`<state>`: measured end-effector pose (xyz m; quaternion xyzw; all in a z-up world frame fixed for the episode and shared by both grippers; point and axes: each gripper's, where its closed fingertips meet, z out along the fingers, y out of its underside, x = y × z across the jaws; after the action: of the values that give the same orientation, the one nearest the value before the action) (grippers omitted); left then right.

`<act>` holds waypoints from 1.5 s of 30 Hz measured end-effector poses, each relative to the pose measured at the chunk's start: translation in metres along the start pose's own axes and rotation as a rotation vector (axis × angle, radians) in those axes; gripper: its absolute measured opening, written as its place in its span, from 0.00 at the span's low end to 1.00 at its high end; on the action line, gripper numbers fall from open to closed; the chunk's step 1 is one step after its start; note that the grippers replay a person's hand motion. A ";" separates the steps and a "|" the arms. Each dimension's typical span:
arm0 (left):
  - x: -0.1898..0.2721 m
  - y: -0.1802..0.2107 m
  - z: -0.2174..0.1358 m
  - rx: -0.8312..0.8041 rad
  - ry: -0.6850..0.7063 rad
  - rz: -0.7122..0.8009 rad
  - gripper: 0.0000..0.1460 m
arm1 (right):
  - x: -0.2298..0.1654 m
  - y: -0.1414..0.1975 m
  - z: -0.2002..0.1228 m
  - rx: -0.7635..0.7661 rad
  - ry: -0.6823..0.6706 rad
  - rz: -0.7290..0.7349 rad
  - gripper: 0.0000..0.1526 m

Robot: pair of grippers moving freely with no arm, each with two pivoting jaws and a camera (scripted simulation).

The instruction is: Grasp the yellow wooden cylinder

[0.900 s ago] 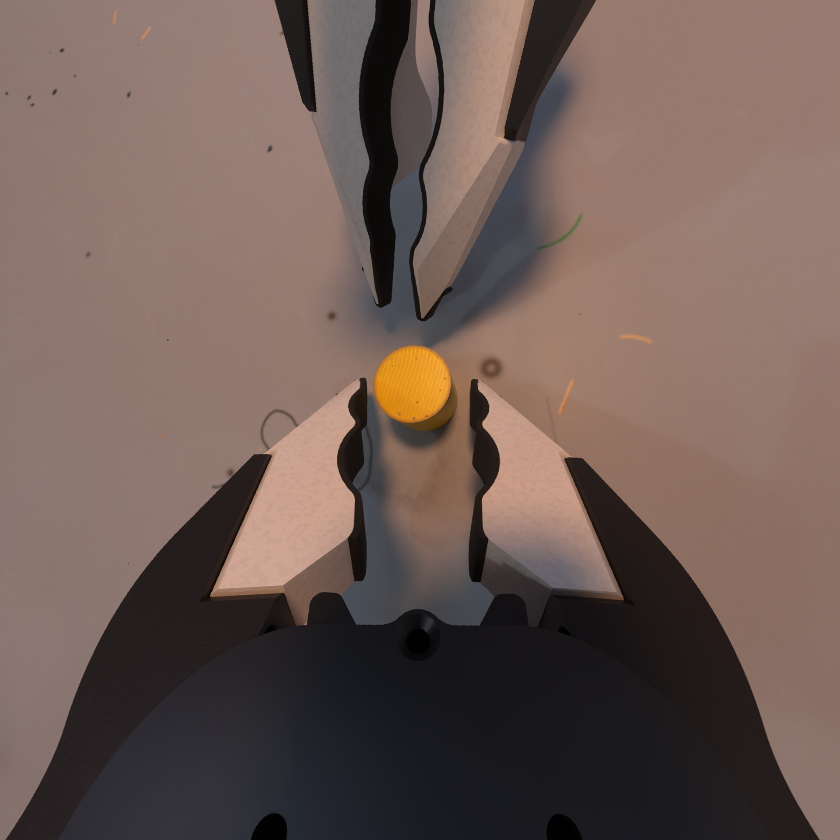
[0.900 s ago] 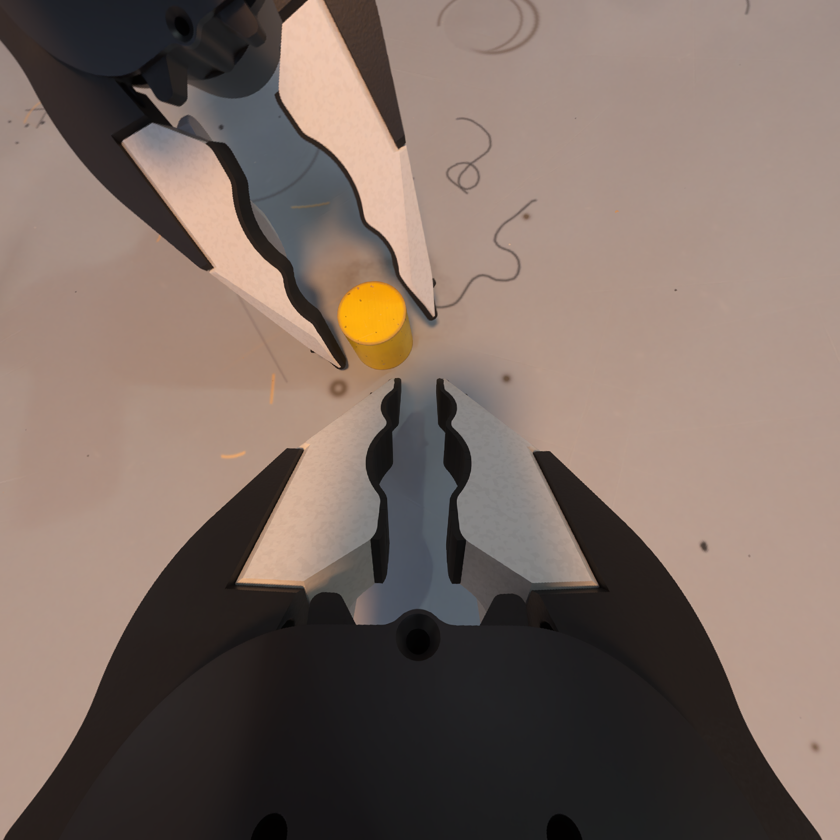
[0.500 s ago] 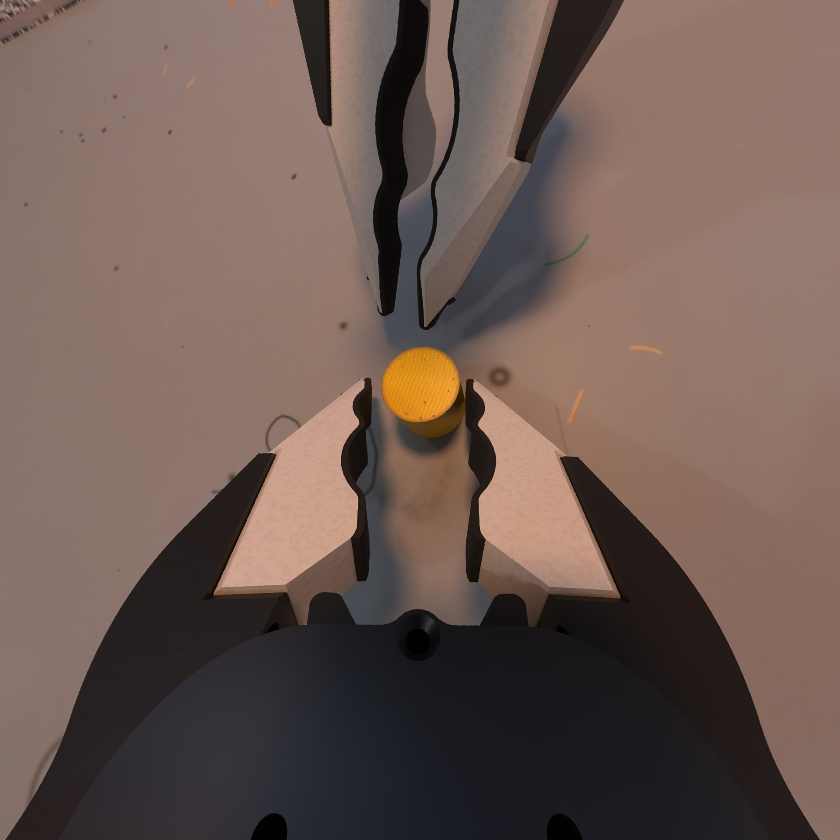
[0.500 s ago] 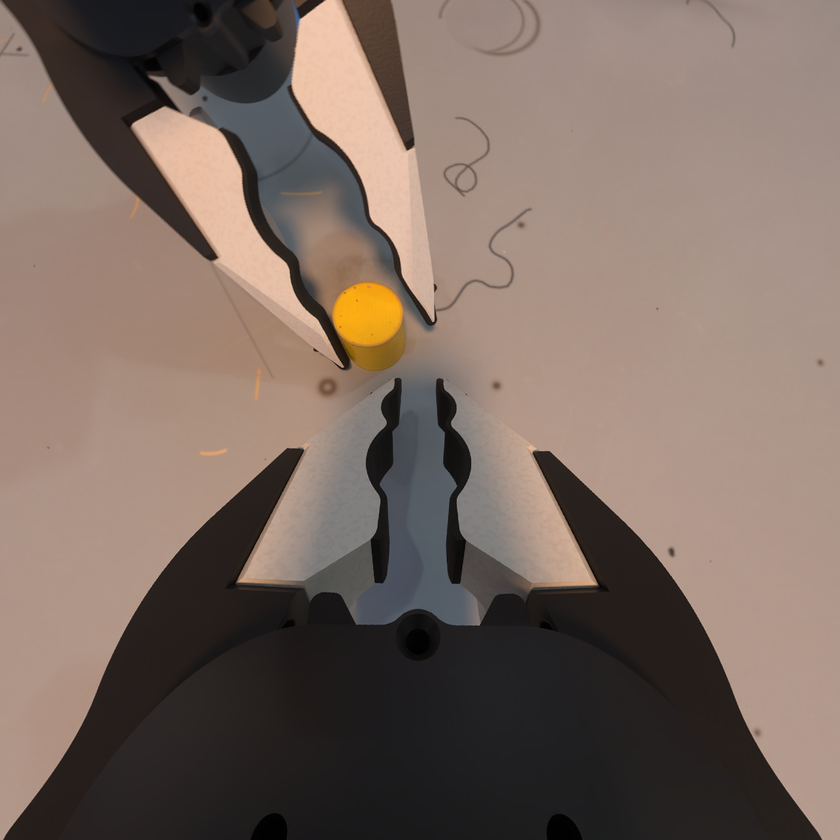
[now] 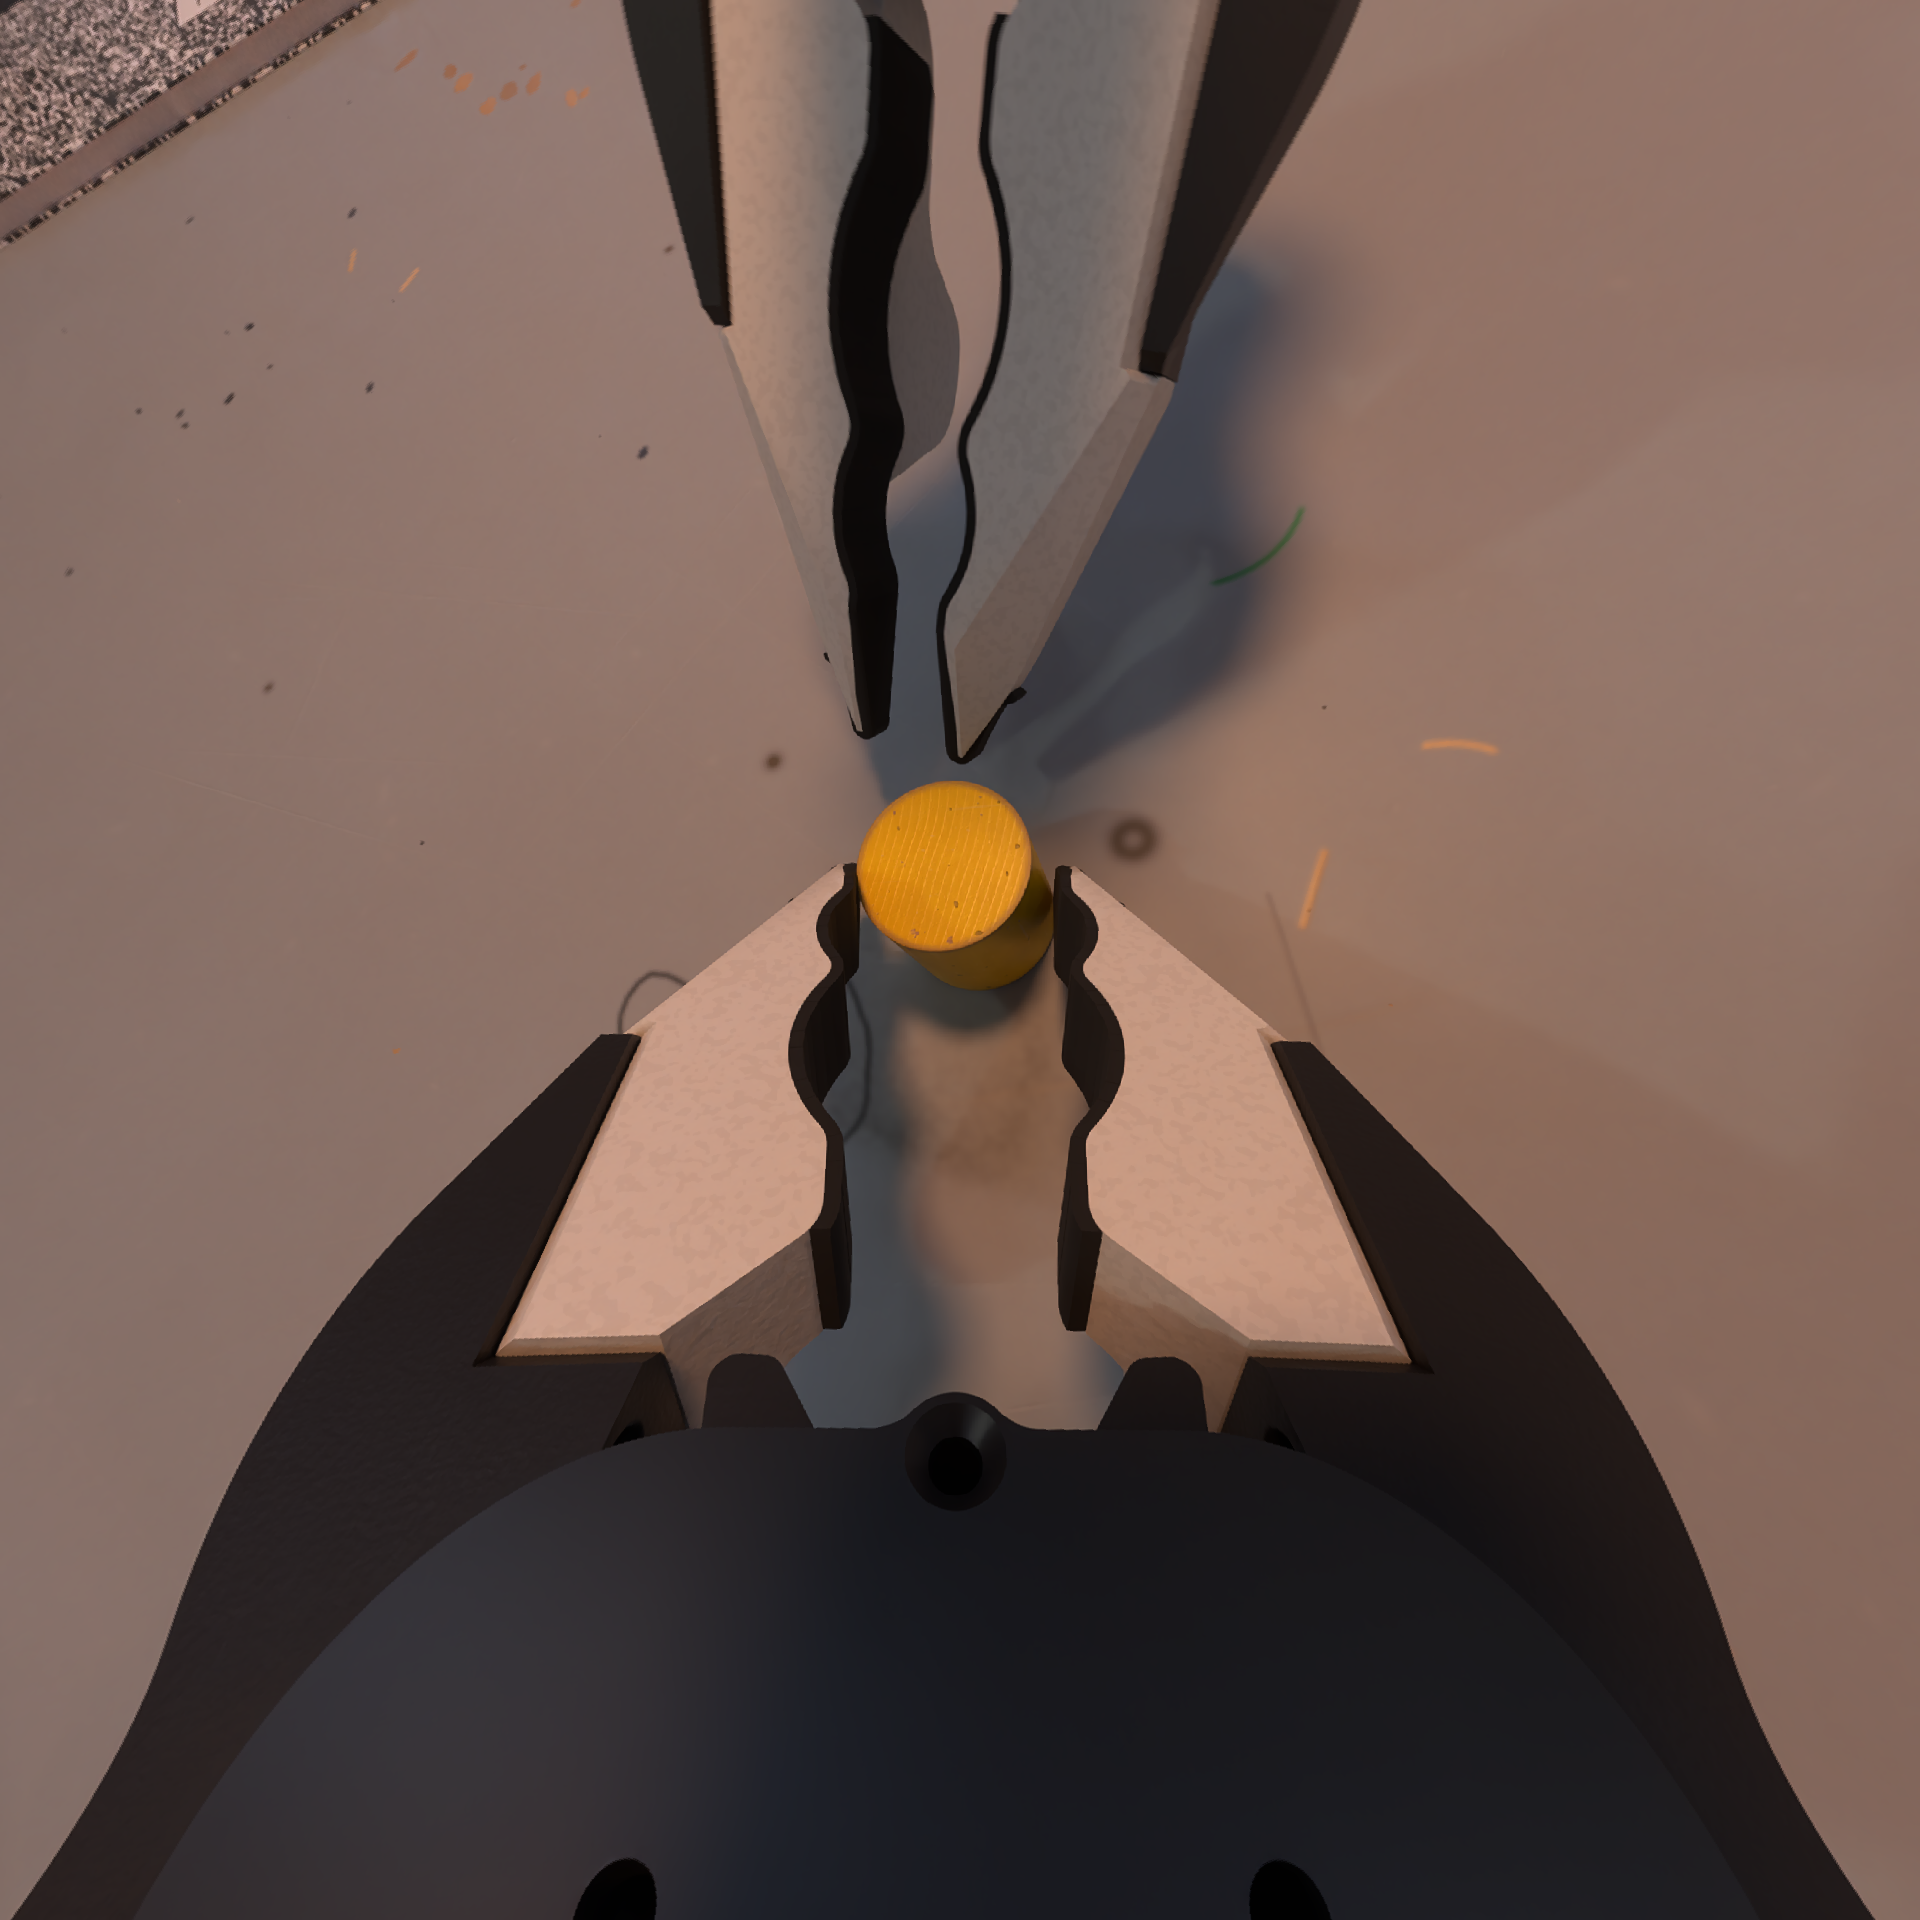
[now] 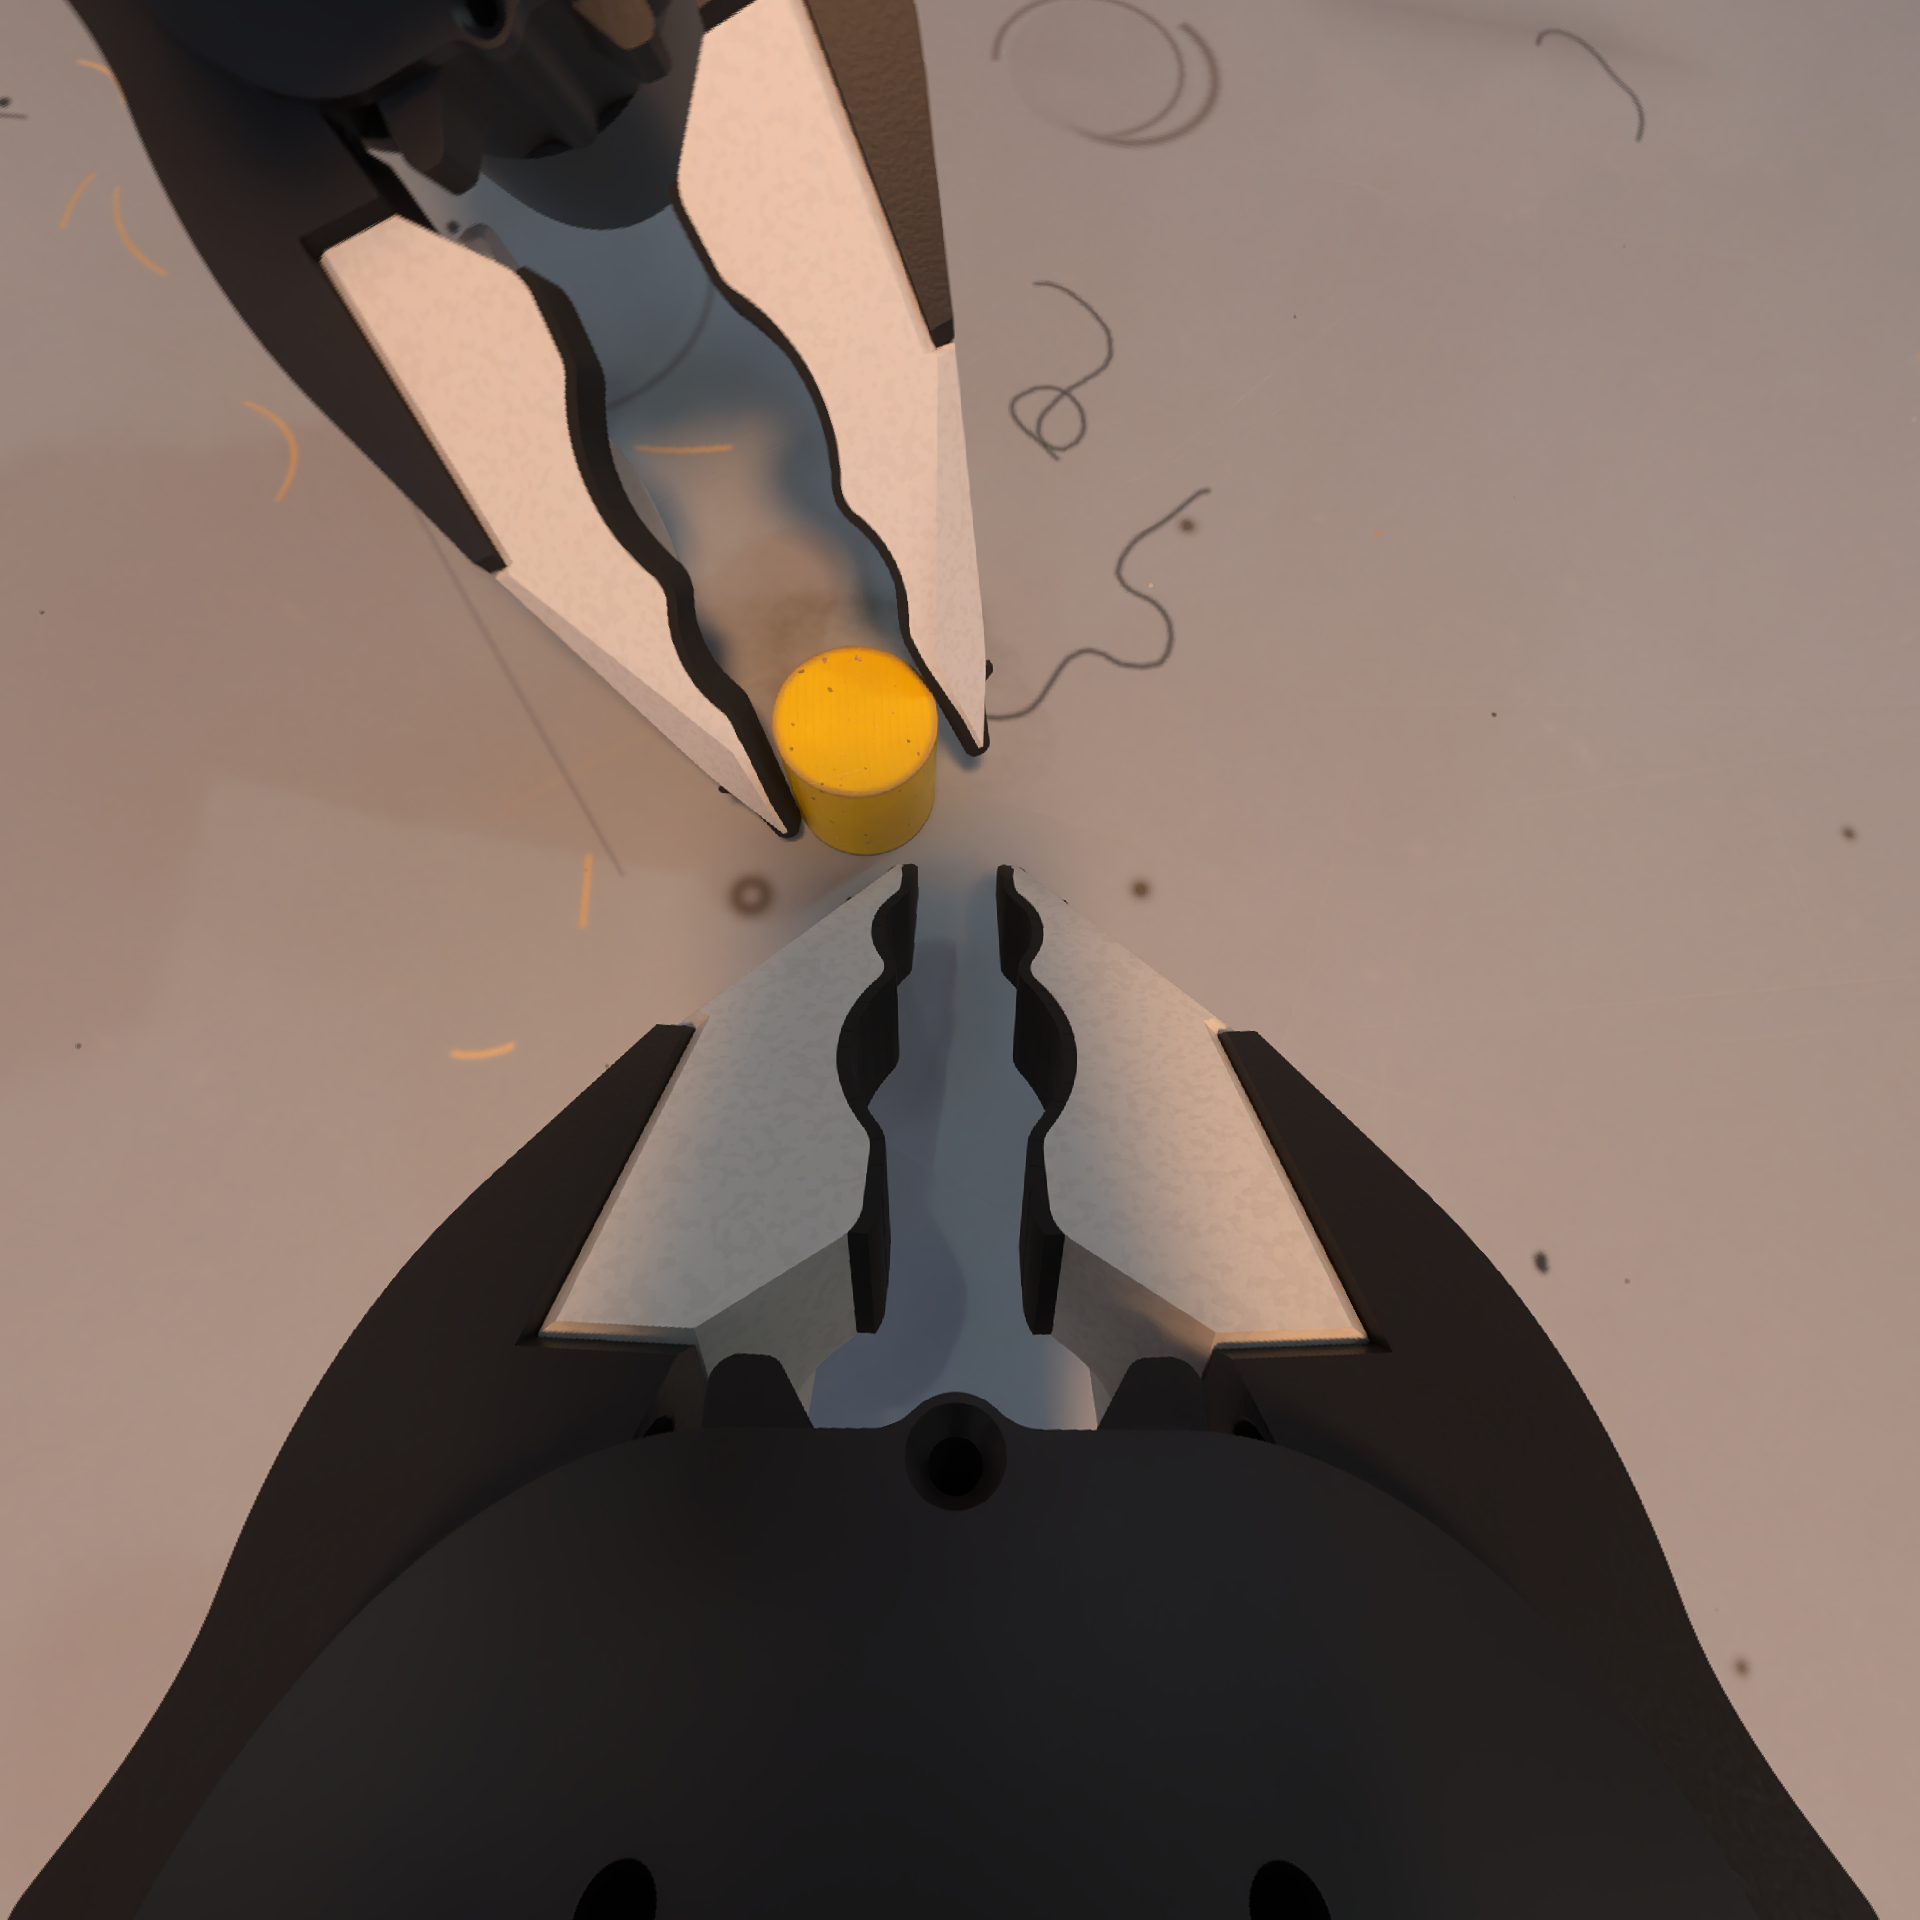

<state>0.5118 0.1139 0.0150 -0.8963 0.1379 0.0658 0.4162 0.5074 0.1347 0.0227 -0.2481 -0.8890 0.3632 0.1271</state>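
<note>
Yellow wooden cylinder (image 5: pixel 951 883) stands upright on a pale brownish tabletop (image 5: pixel 416 727), just above the middle of the left wrist view, its round grained top facing the camera.

Left gripper (image 5: pixel 954 883) fills the lower half of that view, black body with pale fingers reaching up the frame. Its jaws are apart, and the cylinder sits between the two fingertips. The left fingertip looks to be touching the cylinder's edge; whether the right one touches cannot be told. The cylinder still rests on the table.

Right gripper (image 5: pixel 914 732) comes down from the top centre of the same view, pointing at the cylinder from the far side. Its tips are nearly together with only a thin slit between them, and they stop just short of the cylinder, gripping nothing.

In the right wrist view the cylinder (image 6: pixel 857 748) lies a little above and left of centre. The left gripper (image 6: pixel 883 790) enters from the upper left, a fingertip on each side of the cylinder. The right gripper (image 6: pixel 956 883) rises from the bottom, its narrow gap empty, its tips just below and right of the cylinder.

Thin dark curls of thread (image 6: pixel 1122 623), short orange slivers (image 5: pixel 1314 883) and dark specks are scattered across the table. A speckled grey strip (image 5: pixel 94 94) crosses the upper left corner of the left wrist view.
</note>
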 end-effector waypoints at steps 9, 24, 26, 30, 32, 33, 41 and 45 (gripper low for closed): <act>0.000 -0.002 -0.002 0.044 0.064 -0.043 0.25 | -0.001 -0.002 -0.001 0.032 -0.021 -0.045 0.10; 0.001 -0.002 -0.001 0.049 0.045 0.067 0.25 | -0.004 -0.001 -0.002 0.023 -0.049 -0.126 0.10; 0.001 -0.003 -0.001 0.052 0.051 0.064 0.25 | -0.005 -0.001 -0.002 0.035 -0.066 -0.098 0.10; 0.001 -0.003 -0.001 0.057 0.060 0.053 0.25 | -0.006 0.000 -0.002 0.057 -0.140 0.015 0.10; 0.001 -0.003 -0.001 0.059 0.057 0.056 0.25 | -0.006 0.000 -0.002 0.041 -0.127 -0.016 0.10; 0.001 -0.003 -0.001 0.059 0.057 0.056 0.25 | -0.006 0.000 -0.002 0.030 -0.121 -0.022 0.10; -0.002 -0.003 -0.001 0.058 0.029 0.053 0.25 | -0.004 -0.002 -0.002 0.041 -0.081 0.012 0.11; -0.001 -0.003 -0.001 0.059 0.031 0.062 0.25 | -0.004 -0.002 -0.001 0.004 -0.052 -0.084 0.11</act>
<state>0.5117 0.1152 0.0180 -0.8799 0.1741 0.0608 0.4380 0.5110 0.1320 0.0249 -0.2007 -0.9010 0.3656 0.1197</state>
